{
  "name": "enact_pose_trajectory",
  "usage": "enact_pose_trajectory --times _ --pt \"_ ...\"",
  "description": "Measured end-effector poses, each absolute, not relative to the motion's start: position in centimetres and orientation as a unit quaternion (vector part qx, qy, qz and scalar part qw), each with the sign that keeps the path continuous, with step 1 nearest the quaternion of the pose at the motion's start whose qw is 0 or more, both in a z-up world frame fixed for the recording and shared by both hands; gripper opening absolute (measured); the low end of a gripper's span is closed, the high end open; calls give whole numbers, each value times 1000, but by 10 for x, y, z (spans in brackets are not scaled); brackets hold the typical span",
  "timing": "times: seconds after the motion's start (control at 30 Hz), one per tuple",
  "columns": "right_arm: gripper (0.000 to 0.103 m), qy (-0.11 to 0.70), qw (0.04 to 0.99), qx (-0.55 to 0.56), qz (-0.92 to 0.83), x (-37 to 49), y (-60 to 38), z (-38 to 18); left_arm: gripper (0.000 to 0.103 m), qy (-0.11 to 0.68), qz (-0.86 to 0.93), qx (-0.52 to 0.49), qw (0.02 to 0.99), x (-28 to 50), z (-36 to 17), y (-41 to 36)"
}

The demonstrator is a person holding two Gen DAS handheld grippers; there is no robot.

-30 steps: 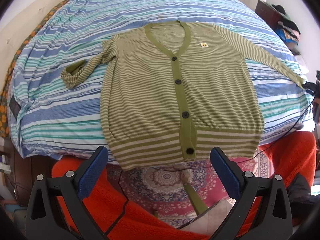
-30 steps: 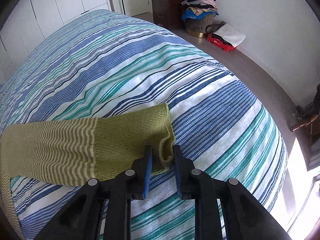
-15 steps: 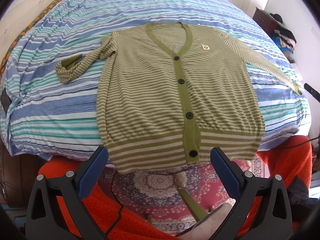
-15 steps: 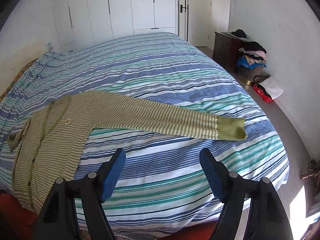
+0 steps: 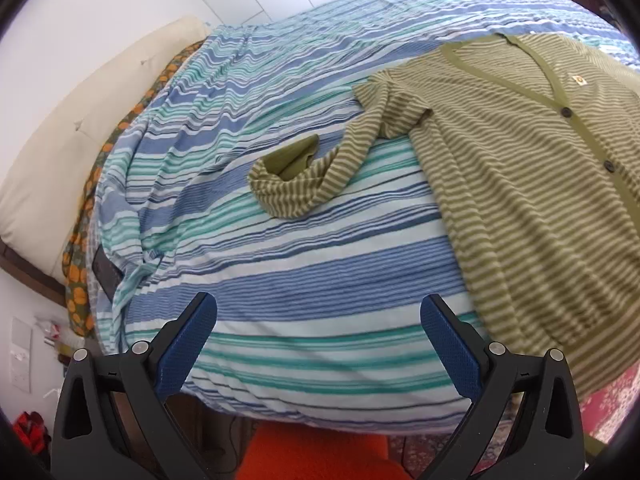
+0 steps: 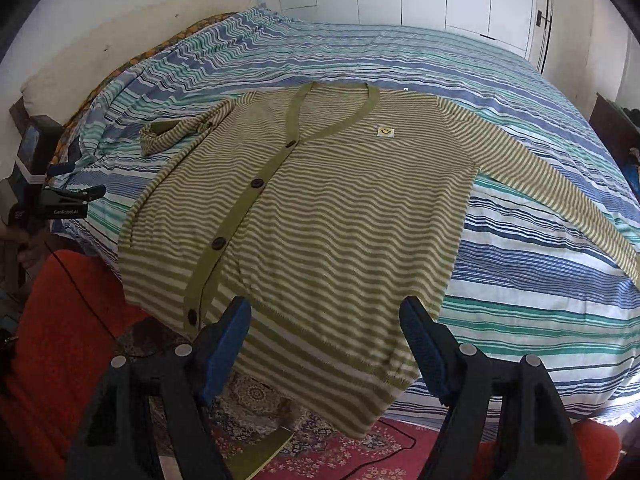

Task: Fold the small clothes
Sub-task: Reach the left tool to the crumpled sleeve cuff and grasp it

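While both grippers, left (image 5: 318, 344) and right (image 6: 325, 344), gape empty, the cardigan (image 6: 320, 208) lies flat on the bed (image 6: 520, 300); next seems straightening the crumpled sleeve (image 5: 304, 184), at 12 o'clock from the left gripper.

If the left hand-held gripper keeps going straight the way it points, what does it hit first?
Probably the striped bedspread just ahead of the open left hand-held gripper; the crumpled sleeve lies farther on, though depth is unclear.
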State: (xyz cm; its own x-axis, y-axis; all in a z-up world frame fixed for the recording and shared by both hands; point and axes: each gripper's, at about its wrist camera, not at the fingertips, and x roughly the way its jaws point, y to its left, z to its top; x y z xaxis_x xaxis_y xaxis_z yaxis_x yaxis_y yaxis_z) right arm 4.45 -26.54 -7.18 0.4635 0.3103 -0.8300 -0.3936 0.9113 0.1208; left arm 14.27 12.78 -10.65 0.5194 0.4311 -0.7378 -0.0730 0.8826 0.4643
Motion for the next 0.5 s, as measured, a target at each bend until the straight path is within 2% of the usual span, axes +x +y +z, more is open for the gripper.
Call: enact_pose_trajectory --times 0.23,0.4,0.43,0.47,0.5 --pt "76 509 840 -9 187 53 -276 -83 100 463 161 248 836 233 -149 180" --pt "76 530 828 -7 184 57 -272 -93 81 461 141 303 822 273 -180 180" --pt "76 532 826 -7 184 57 -272 -95 69 461 134 308 822 277 -183 179" --pt "76 535 825 -8 184 57 -271 -97 36 468 119 301 822 281 -184 179" --pt "76 539 822 -7 184 57 -271 -99 9 491 94 275 821 286 -183 181"
